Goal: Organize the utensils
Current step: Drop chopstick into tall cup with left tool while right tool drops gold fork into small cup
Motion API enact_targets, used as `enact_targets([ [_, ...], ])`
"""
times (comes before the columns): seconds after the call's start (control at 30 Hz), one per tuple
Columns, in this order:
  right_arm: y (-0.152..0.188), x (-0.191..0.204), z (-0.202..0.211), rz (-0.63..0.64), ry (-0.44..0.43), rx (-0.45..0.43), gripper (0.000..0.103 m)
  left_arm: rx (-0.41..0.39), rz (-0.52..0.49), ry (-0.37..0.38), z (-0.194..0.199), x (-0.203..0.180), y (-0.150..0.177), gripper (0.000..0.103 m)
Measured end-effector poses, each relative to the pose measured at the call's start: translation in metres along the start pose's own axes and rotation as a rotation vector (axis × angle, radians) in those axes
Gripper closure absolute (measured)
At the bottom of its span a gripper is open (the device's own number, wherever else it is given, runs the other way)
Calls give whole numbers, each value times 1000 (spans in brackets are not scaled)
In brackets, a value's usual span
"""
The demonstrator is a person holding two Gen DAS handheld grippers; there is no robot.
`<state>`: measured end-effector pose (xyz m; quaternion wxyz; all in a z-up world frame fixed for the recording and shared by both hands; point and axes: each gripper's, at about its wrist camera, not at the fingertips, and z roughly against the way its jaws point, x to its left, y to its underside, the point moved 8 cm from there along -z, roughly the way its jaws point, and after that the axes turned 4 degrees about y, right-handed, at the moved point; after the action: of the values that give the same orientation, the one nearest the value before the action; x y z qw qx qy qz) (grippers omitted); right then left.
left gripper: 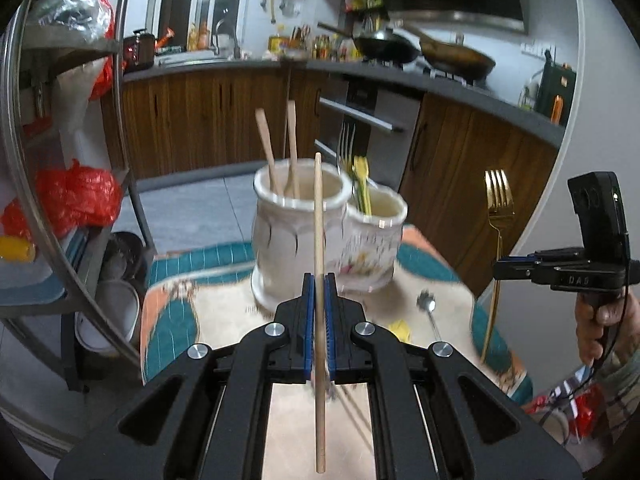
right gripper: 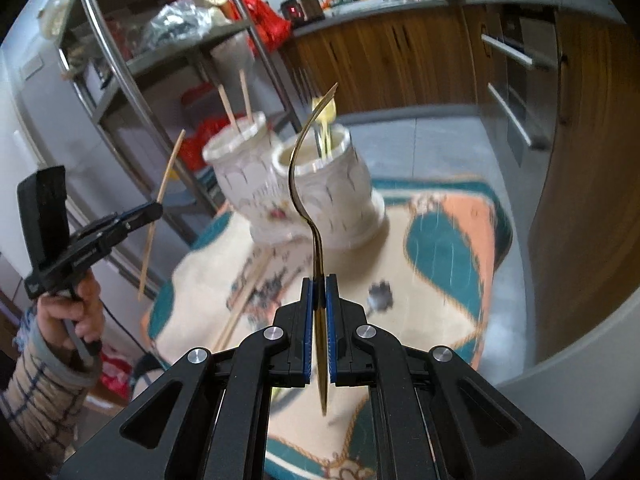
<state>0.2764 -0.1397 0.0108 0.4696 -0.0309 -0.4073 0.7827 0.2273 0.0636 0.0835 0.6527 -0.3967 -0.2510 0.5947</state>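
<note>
Left gripper [left gripper: 319, 280] has its blue-padded jaws closed on a single wooden chopstick [left gripper: 319, 240], held roughly upright, its upper end rising in front of the larger jar [left gripper: 288, 236] and its lower end hanging below the pads. Seen from the right wrist view, the same chopstick [right gripper: 160, 216] slants in the left gripper [right gripper: 154, 208], off to the left of the jars and apart from them. Right gripper [right gripper: 319, 280] has its jaws clamped on the handle of a gold fork [right gripper: 298, 168], tines up and curving toward the smaller jar [right gripper: 332, 196]; in the left wrist view the gold fork [left gripper: 498, 216] stands upright at the right, with the right gripper [left gripper: 498, 270] pinching the handle below the tines. The two cream ceramic jars stand touching each other on a patterned cloth [left gripper: 176, 320] in teal, orange and cream. The larger jar holds two wooden sticks [left gripper: 276, 152]; the smaller jar [left gripper: 376, 248] holds a silver fork [left gripper: 346, 144] and a yellow-green utensil [left gripper: 360, 184], too blurred to name. A small silver spoon [left gripper: 428, 308] lies on the cloth to the right of the jars. More chopsticks [right gripper: 244, 300] lie on the cloth near the larger jar [right gripper: 240, 176]. A metal shelf rack [right gripper: 120, 52] stands behind.
</note>
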Motion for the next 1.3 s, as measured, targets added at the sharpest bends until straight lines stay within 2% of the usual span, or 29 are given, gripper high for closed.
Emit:
enact_targets([
  [0.23, -46, 19, 16, 45, 17, -88, 96, -123, 3, 10, 5, -4, -52, 98],
  [0.4, -82, 37, 22, 92, 44, -154, 96, -246, 69, 69, 3, 1, -97, 98],
  [0.67, -125, 59, 23, 141, 44, -256, 96, -331, 125, 58, -23, 15, -137, 98],
  [1.03, -158, 52, -14, 134, 95, -318, 96, -492, 157, -5, -49, 40, -141, 98],
  [1.17, -158, 43, -34, 137, 138, -311, 96, -511, 121, -22, -59, 38, -130, 98],
  [1.3, -145, 36, -55, 157, 170, -265, 96, -487, 86, -17, -70, 30, -111, 98],
])
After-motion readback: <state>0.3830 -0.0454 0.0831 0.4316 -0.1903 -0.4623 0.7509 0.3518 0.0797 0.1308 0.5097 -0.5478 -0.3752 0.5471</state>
